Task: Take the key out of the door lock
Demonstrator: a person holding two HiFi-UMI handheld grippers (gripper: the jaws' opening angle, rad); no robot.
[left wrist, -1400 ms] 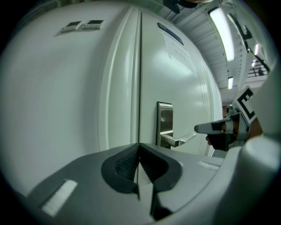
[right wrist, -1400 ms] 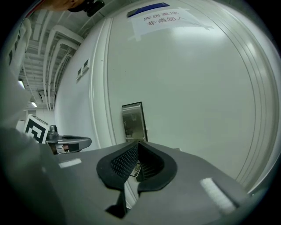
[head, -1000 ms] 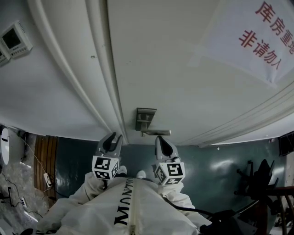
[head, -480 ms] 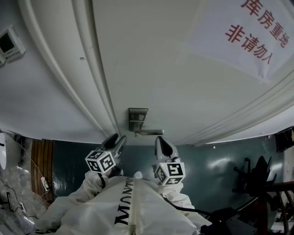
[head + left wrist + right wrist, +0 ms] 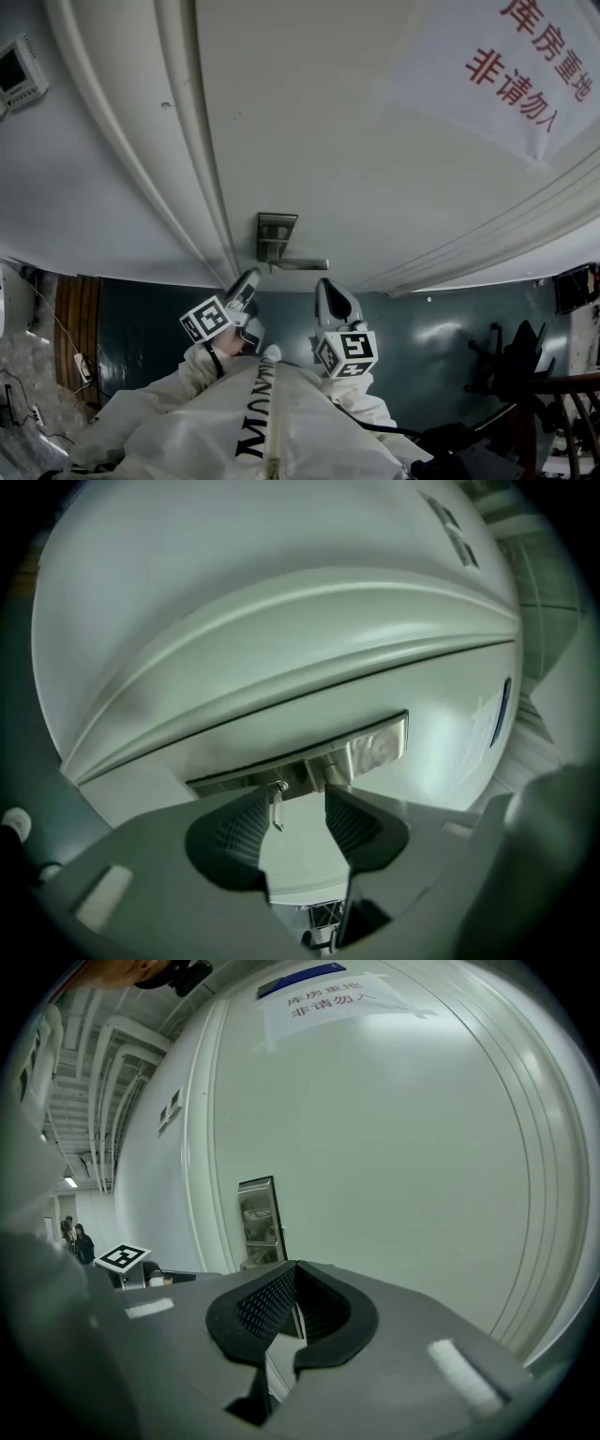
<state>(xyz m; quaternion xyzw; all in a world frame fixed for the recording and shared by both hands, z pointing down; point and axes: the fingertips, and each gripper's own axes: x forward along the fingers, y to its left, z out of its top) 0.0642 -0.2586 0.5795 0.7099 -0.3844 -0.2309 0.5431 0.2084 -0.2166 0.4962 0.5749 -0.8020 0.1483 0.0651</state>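
Note:
A silver lock plate (image 5: 276,236) with a lever handle (image 5: 302,264) sits on the white door (image 5: 356,150). A small silver key (image 5: 277,808) sticks out of the plate (image 5: 375,747). My left gripper (image 5: 298,803) is rolled on its side just in front of the lock (image 5: 246,281). Its jaws have just been closing, with the key between them, close to one pad and clear of the other. My right gripper (image 5: 328,292) hangs below the handle, shut (image 5: 294,1274), with nothing in it.
A paper sign with red characters (image 5: 525,66) hangs on the door at the upper right. A wall control panel (image 5: 19,70) is at the far left beyond the door frame. A dark chair (image 5: 525,366) stands on the green floor at the right.
My left gripper has rolled onto its side, its marker cube now tilted, and moved closer to the lock. The right gripper has barely moved.

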